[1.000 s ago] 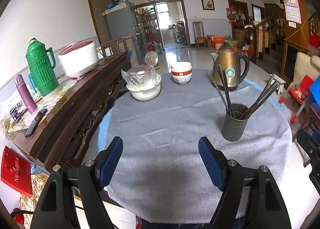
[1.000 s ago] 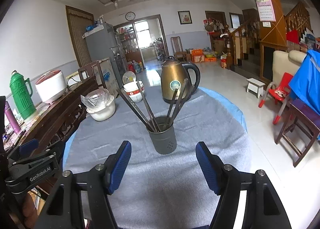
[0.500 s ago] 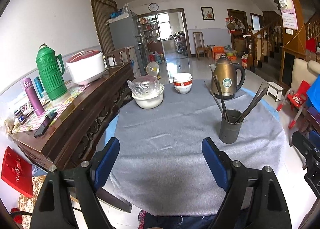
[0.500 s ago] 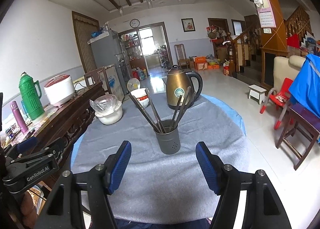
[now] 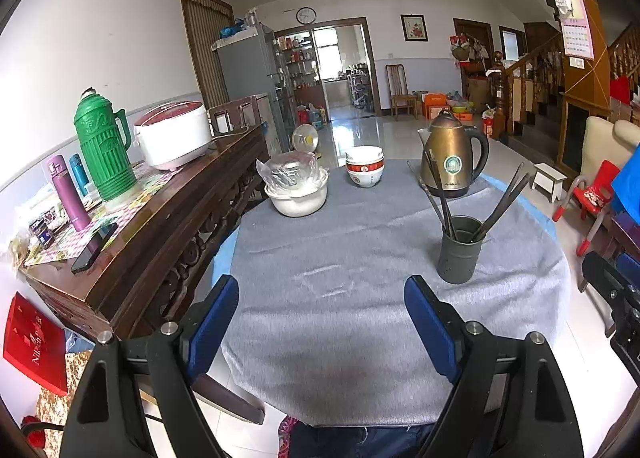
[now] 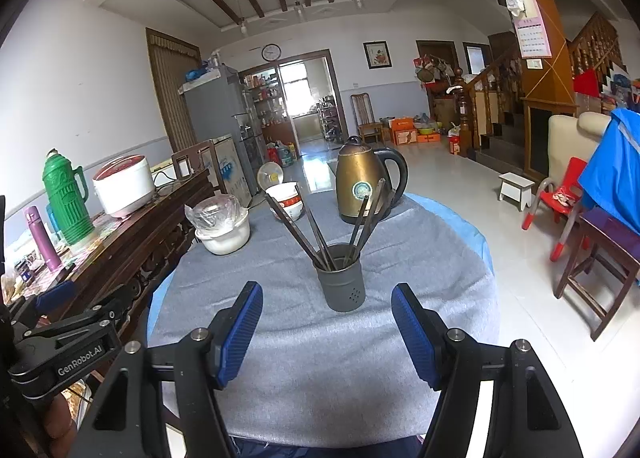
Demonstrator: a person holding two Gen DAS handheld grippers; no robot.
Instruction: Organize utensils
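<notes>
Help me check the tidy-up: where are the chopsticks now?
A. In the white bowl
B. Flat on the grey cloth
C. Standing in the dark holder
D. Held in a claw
C: the chopsticks lean out of the dark holder on the cloth; both claws are empty.

both grippers (image 5: 322, 310) (image 6: 326, 318) farther back from the utensil holder (image 6: 341, 278), left jaws wider
</notes>
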